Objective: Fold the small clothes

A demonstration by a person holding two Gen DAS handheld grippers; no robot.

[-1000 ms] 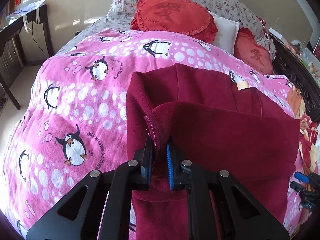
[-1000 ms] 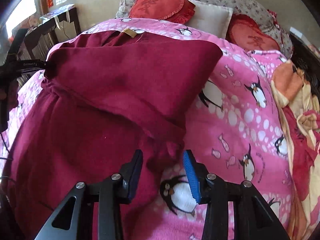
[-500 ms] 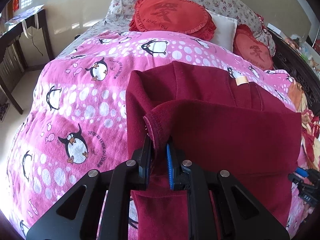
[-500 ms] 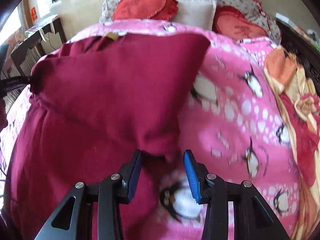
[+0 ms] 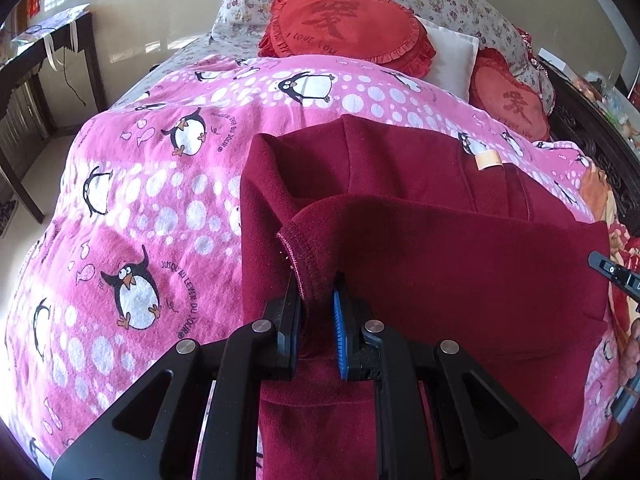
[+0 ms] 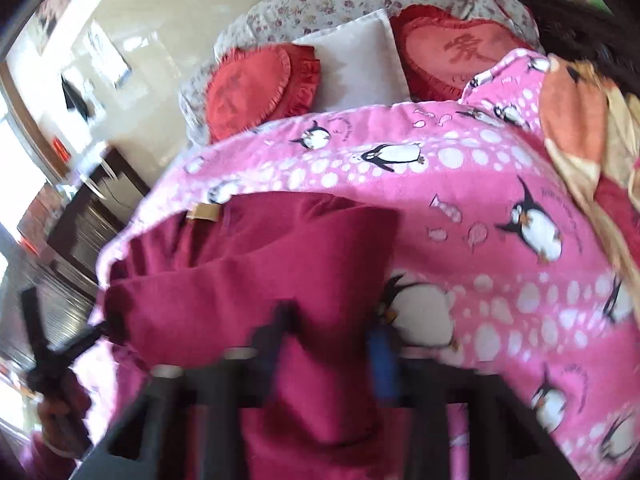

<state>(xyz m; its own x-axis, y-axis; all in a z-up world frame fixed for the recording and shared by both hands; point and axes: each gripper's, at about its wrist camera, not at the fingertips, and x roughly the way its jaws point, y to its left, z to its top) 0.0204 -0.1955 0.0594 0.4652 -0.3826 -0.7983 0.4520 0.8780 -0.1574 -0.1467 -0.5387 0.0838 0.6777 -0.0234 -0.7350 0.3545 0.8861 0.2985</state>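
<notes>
A dark red garment (image 5: 420,248) lies on the pink penguin blanket (image 5: 152,200), its lower part folded up over itself, a tan label (image 5: 489,159) near its collar. My left gripper (image 5: 316,300) is shut on the stitched hem corner of the folded layer. In the blurred right wrist view the garment (image 6: 256,272) fills the lower left. My right gripper (image 6: 332,328) has its jaws apart over the folded layer's right edge. The right gripper's tip shows at the left wrist view's right edge (image 5: 612,272).
Red heart cushions (image 5: 344,28), a white pillow (image 5: 452,56) and floral pillows sit at the bed's head. An orange patterned quilt (image 6: 580,120) lies to the right. A dark desk (image 5: 44,60) stands left of the bed.
The right gripper has swung up and tilted, with motion blur, still over the garment's folded edge. The left gripper keeps its grip and has barely moved.
</notes>
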